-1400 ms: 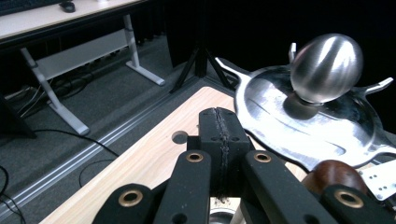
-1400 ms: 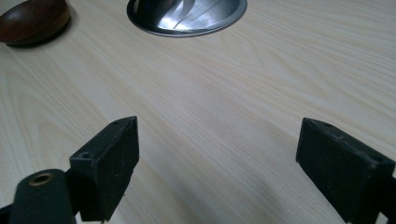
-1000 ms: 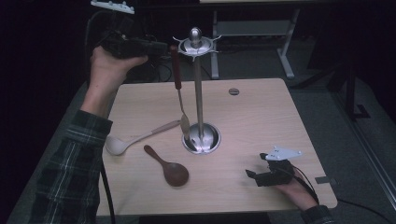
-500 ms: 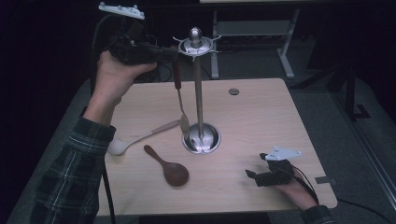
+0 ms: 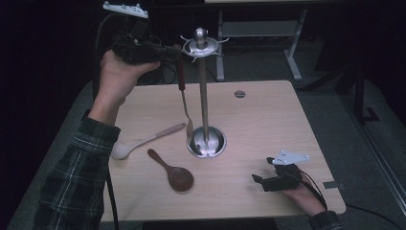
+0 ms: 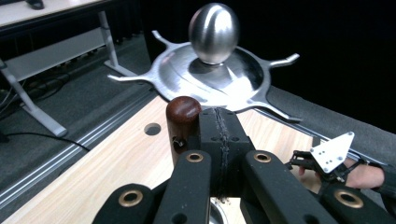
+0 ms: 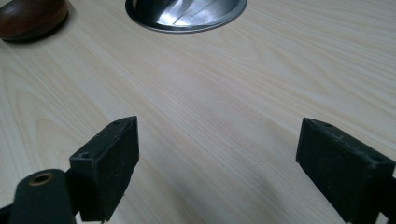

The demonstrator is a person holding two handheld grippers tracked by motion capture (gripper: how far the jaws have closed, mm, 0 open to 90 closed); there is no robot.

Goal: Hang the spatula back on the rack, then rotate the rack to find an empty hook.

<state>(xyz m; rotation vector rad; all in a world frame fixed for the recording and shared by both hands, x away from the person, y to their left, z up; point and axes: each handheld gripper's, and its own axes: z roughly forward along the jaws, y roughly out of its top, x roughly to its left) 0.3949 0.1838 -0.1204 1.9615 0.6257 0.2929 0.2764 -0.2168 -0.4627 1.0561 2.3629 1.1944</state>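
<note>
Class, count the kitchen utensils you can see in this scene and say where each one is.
3. A white ladle lies on the table left of the stand. A brown wooden spoon lies nearer the front. A wooden-handled utensil hangs from the left gripper beside the stand's top.

**Utensil held up at the rack's top**

The left gripper (image 5: 165,49) is raised beside the crown of the metal rack (image 5: 204,96), clamped on the dark wooden handle of a metal utensil (image 5: 183,96) that hangs straight down, its tip near the rack's round base. On the table (image 5: 268,124) a white ladle (image 5: 143,141) and a brown wooden spoon (image 5: 173,171) lie left of the base, just apart. The right gripper (image 5: 261,180) rests low near the table's front right corner, well clear of everything.
</note>
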